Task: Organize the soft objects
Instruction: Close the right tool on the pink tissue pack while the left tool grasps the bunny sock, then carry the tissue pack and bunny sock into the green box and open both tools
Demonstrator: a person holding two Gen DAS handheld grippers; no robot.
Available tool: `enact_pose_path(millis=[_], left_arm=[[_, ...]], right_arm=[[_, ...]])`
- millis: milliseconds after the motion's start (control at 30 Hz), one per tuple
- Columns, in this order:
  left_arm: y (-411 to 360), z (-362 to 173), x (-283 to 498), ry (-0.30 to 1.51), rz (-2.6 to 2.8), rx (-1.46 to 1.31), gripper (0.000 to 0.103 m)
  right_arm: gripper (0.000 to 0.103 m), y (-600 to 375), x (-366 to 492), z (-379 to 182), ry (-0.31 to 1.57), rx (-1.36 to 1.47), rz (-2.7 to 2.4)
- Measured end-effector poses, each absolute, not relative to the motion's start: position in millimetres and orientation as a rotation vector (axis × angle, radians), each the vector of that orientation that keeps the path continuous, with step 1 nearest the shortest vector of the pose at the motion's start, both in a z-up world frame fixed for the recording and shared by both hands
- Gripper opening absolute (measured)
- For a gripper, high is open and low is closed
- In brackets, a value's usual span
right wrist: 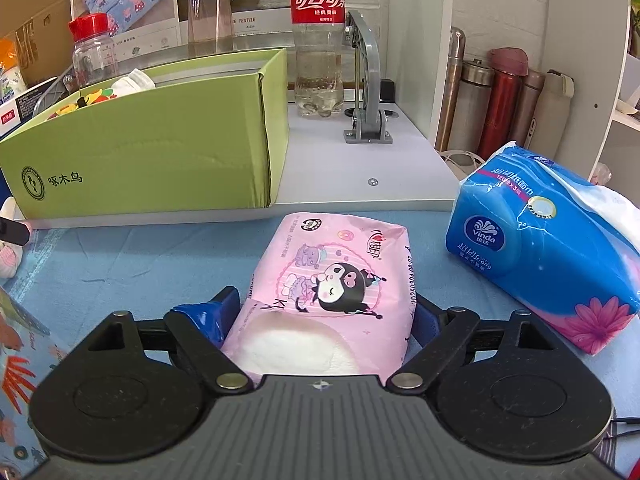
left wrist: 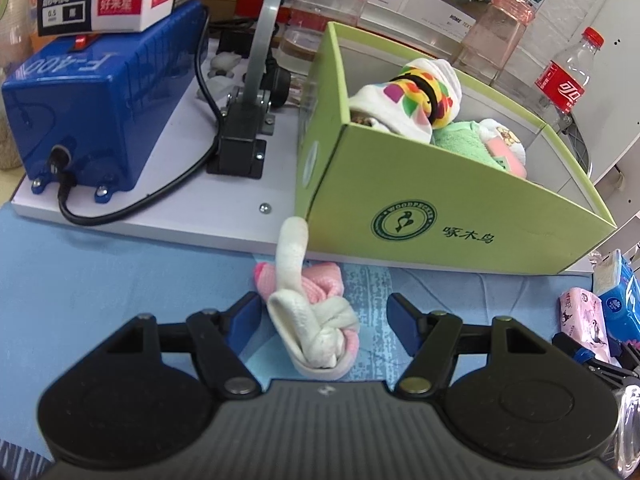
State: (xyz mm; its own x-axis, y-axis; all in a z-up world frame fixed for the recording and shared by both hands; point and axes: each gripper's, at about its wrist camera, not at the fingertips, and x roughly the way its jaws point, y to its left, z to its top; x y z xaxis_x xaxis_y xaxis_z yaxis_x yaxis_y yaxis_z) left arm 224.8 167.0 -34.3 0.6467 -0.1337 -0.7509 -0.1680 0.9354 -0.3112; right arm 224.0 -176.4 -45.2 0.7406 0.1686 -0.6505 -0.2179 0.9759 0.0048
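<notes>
A knotted white and pink sock pair (left wrist: 316,320) lies on the blue mat between the fingers of my open left gripper (left wrist: 324,312), touching neither. A green cardboard box (left wrist: 440,216) behind it holds a colourful rolled sock (left wrist: 416,92) and a green and pink soft bundle (left wrist: 476,140). My right gripper (right wrist: 324,312) stands around a pink cartoon tissue pack (right wrist: 332,284), with both blue fingers against its sides. A blue Vinda tissue pack (right wrist: 544,240) lies to the right. The green box (right wrist: 152,156) shows at left.
A blue F-400 machine (left wrist: 92,108) with a black cable and a grey lever arm (left wrist: 260,64) stands on a white base left of the box. Bottles (right wrist: 318,36), jars and flasks (right wrist: 500,100) stand behind. A patterned box (right wrist: 16,344) sits at the near left.
</notes>
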Motion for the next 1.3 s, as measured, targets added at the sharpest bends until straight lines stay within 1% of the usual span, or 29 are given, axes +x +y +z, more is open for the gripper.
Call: enact_pose_path(millis=[33, 67, 100, 133, 167, 200, 233, 300, 367, 567, 733, 833, 967, 1167, 1200, 1233, 1267, 1300], left_arm=[[167, -35, 224, 0.865, 0.015, -0.371, 0.068], [168, -35, 222, 0.859, 0.017, -0.365, 0.058], [169, -35, 220, 0.857, 0.014, -0.361, 0.043], [171, -35, 218, 0.851, 0.012, -0.363, 0.041], [175, -35, 215, 0.853, -0.011, -0.390, 0.037], [179, -35, 211, 0.853, -0.030, -0.412, 0.037], [182, -34, 205, 0.843, -0.039, -0.427, 0.037], [187, -29, 192, 0.819, -0.038, -0.419, 0.037], [194, -21, 178, 0.801, -0.041, -0.422, 0.037], [210, 11, 147, 0.728, -0.078, -0.443, 0.037], [207, 51, 163, 0.669, -0.135, -0.441, 0.036], [195, 78, 190, 0.619, -0.158, -0.423, 0.036], [172, 92, 239, 0.594, -0.208, -0.430, 0.037], [137, 81, 303, 0.653, -0.232, -0.367, 0.037], [133, 76, 311, 0.661, -0.240, -0.362, 0.038], [131, 72, 317, 0.672, -0.237, -0.351, 0.046], [129, 68, 321, 0.686, -0.216, -0.339, 0.071], [129, 66, 323, 0.687, -0.195, -0.332, 0.070]], right_arm=[[0.075, -177, 224, -45, 0.707, -0.073, 0.215], [0.075, -177, 225, -46, 0.709, -0.073, 0.223], [0.075, -178, 226, -46, 0.712, -0.074, 0.233], [0.073, -179, 225, -46, 0.714, -0.077, 0.240], [0.068, -180, 225, -45, 0.717, -0.079, 0.246], [0.060, -182, 224, -43, 0.721, -0.079, 0.258], [0.055, -183, 222, -42, 0.722, -0.084, 0.267], [0.051, -187, 215, -39, 0.739, -0.062, 0.302], [0.049, -190, 203, -34, 0.732, -0.049, 0.336], [0.049, -204, 167, -11, 0.668, 0.047, 0.411], [0.049, -201, 174, 26, 0.588, 0.095, 0.463], [0.050, -189, 196, 59, 0.506, 0.071, 0.485], [0.050, -169, 247, 86, 0.437, 0.037, 0.501], [0.051, -127, 318, 71, 0.515, -0.018, 0.538], [0.053, -121, 326, 65, 0.526, -0.036, 0.542], [0.053, -115, 333, 60, 0.543, -0.051, 0.549], [0.054, -109, 340, 53, 0.573, -0.070, 0.553], [0.054, -103, 347, 46, 0.608, -0.091, 0.547]])
